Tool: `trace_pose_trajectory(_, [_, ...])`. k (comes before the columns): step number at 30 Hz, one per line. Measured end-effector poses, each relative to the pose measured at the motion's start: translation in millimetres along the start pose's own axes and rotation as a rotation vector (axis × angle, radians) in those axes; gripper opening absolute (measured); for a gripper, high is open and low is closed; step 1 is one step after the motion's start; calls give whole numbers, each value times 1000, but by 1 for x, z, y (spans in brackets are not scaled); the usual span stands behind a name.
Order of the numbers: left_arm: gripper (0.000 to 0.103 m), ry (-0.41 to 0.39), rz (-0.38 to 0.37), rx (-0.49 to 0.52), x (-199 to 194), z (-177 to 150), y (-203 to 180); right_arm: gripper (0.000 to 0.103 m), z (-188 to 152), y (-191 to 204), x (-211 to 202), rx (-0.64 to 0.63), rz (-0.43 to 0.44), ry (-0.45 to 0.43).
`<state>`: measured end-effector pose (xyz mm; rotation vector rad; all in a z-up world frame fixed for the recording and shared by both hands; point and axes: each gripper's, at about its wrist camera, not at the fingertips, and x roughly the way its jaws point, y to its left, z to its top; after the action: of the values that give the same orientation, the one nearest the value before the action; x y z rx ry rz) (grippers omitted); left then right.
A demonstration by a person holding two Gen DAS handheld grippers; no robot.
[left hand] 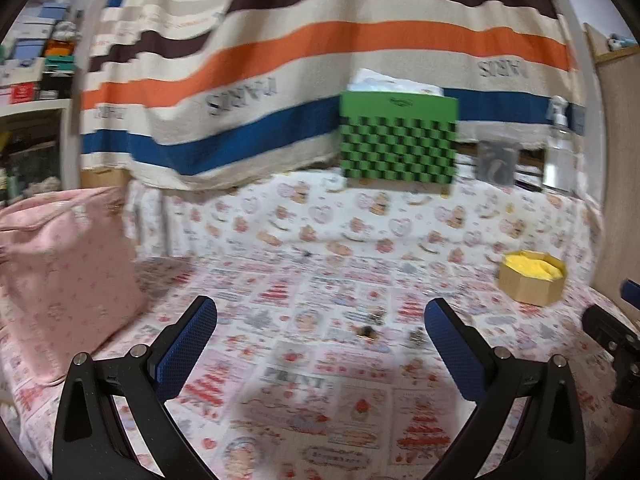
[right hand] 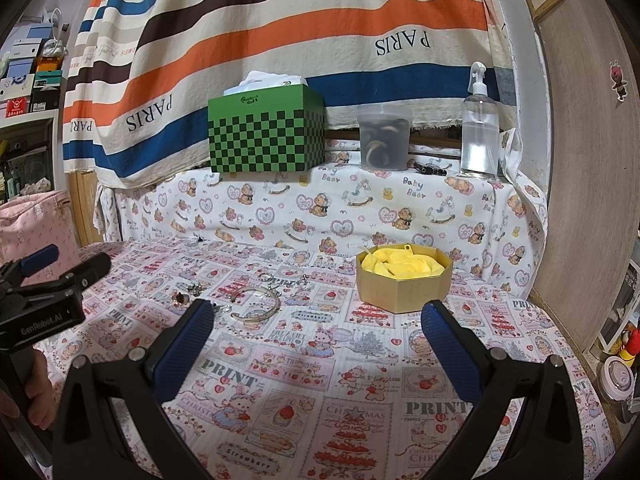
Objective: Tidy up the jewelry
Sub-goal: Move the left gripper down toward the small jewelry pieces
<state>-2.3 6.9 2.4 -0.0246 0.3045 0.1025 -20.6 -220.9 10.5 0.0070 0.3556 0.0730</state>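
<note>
Right wrist view: jewelry lies loose on the printed tabletop cloth, ahead and to the left of the right claw (right hand: pixel 316 320); nothing boxed that I can see.
Bangle: silver bangle (right hand: pixel 256 304) sits just ahead of the left finger, with small rings (right hand: pixel 188 294) further left of it.
Box: octagonal box (right hand: pixel 404 278) with yellow lining stands ahead and right, well apart from the bangle.
Risk: thin metal on soft, busy cloth; a pinch could snag fabric or skid the bangle away.
Second risk: left claw (left hand: pixel 320 332) hovers close by, so a shared reach could collide.
Right claw: spread wide, holding nothing, touching nothing.
Left claw: spread wide too, empty; blurred small pieces (left hand: pixel 370 326) lie just ahead between its fingers.
</note>
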Motion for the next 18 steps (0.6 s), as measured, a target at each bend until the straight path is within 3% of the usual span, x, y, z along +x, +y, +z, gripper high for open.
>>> trace_pose_trajectory(4, [103, 24, -20, -13, 6, 1, 3, 103, -1, -3, 6, 21, 14, 28])
trace_pose_trajectory(11, [103, 44, -51, 91, 6, -1, -12, 103, -1, -9, 11, 60, 21, 63])
trace_pose_trajectory(18, [103, 23, -54, 75, 3, 15, 3, 103, 20, -26, 3, 67, -50, 23])
